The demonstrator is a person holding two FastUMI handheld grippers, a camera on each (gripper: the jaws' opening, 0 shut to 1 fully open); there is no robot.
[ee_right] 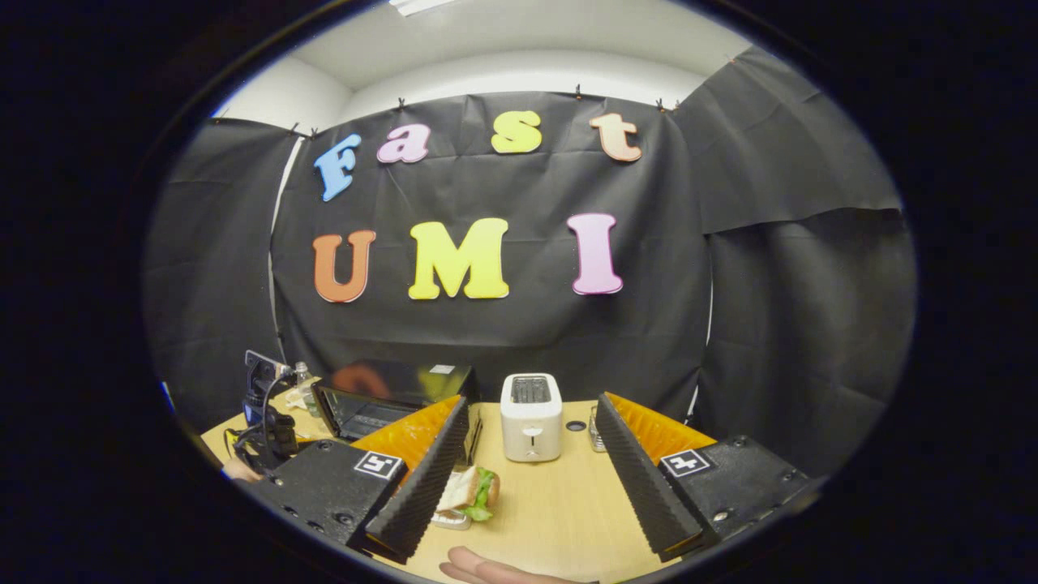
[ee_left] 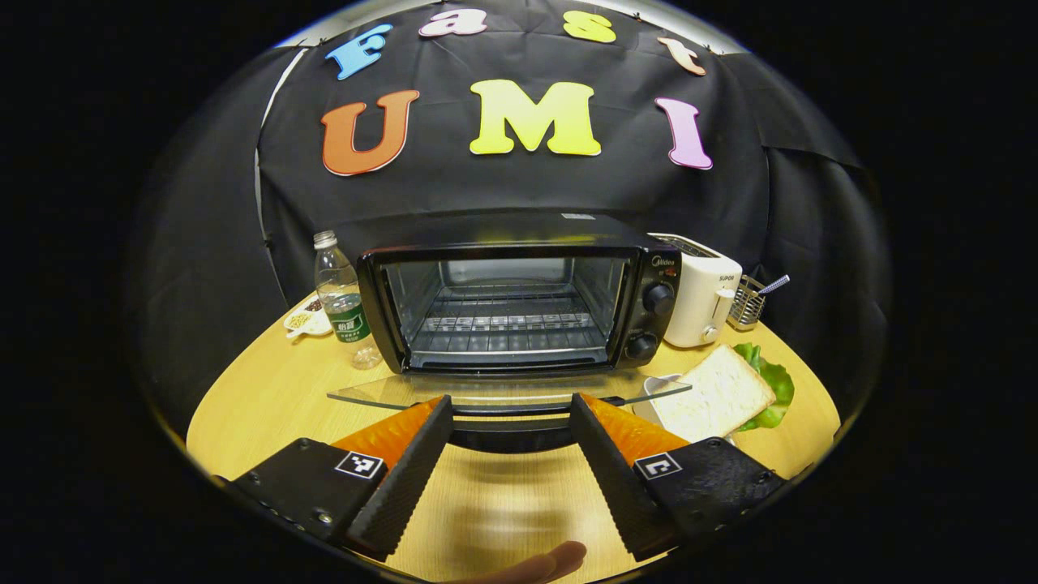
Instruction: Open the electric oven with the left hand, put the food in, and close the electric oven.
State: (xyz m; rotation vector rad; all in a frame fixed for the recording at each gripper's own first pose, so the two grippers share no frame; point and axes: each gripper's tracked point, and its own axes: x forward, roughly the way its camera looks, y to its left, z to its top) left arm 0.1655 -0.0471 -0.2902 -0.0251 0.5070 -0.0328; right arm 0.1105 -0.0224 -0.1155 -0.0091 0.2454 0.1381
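Observation:
The black electric oven (ee_left: 511, 292) stands open, its wire rack bare inside. Its glass door (ee_left: 503, 391) lies flat toward me, and the dark handle (ee_left: 509, 434) runs across the gap between my left gripper's fingers. My left gripper (ee_left: 511, 401) is open, its fingers apart on either side and not pressing the handle. The food, a sandwich of white bread and lettuce (ee_left: 718, 393), lies on a small plate right of the door. In the right gripper view the sandwich (ee_right: 469, 491) sits beside the left finger. My right gripper (ee_right: 533, 399) hovers open and holds nothing. The oven (ee_right: 389, 401) shows at the left.
A water bottle (ee_left: 345, 304) and a small dish (ee_left: 306, 320) stand left of the oven. A white toaster (ee_left: 704, 296) and a wire holder (ee_left: 750, 300) stand to its right. The wooden table (ee_left: 268, 397) ends at a curved front edge. A fingertip (ee_left: 551, 560) shows below.

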